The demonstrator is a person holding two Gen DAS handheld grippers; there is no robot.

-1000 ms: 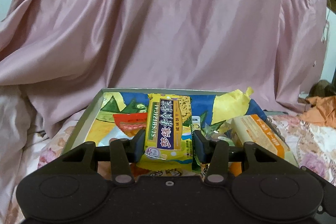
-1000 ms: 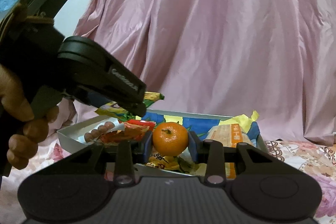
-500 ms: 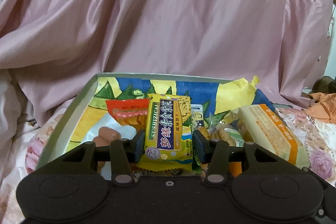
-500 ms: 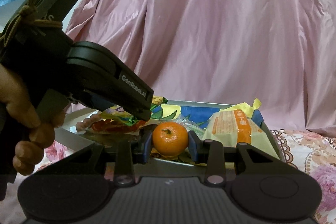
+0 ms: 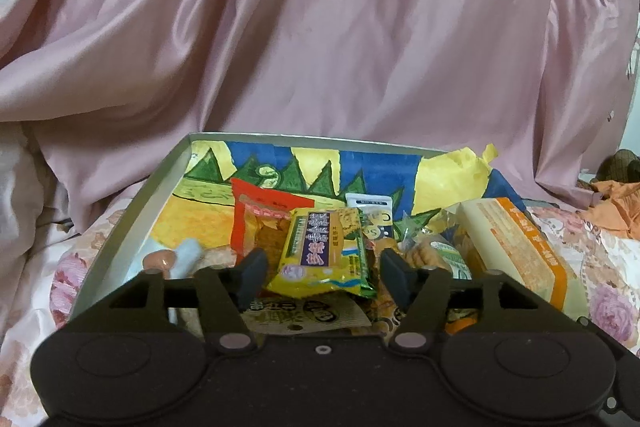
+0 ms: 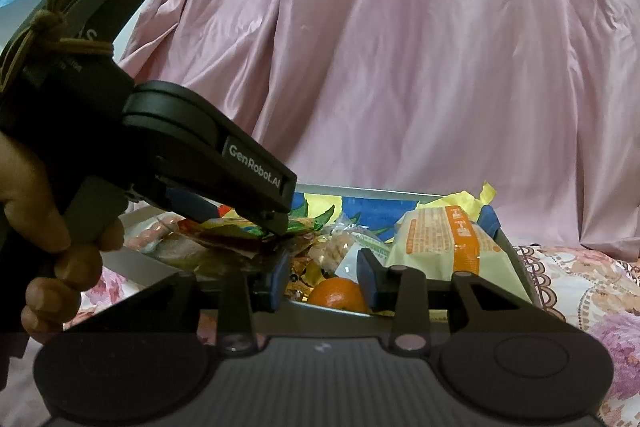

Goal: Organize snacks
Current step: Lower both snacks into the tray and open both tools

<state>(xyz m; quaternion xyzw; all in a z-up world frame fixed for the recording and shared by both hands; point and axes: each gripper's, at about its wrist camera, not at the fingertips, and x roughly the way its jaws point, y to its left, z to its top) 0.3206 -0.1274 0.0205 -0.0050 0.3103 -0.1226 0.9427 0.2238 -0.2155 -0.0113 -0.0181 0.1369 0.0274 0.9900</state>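
Released biscuit packet (image 5: 320, 251); orange (image 6: 338, 294) right-view only.

Satiny pink drape (image 5: 320, 39), glossy plastic biscuit wrapper (image 5: 320, 251), seemingly metal tray rim (image 5: 132, 223), matt black fingers (image 5: 252, 271).

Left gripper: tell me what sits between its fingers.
The yellow cracker packet lies between the open left gripper fingers, untouched, in the left wrist view.

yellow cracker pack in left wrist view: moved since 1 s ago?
Yes. The yellow cracker pack has left the grip and tilted, lying on the snacks in the tray; the left gripper jaws have just been opening and stand clear of it.
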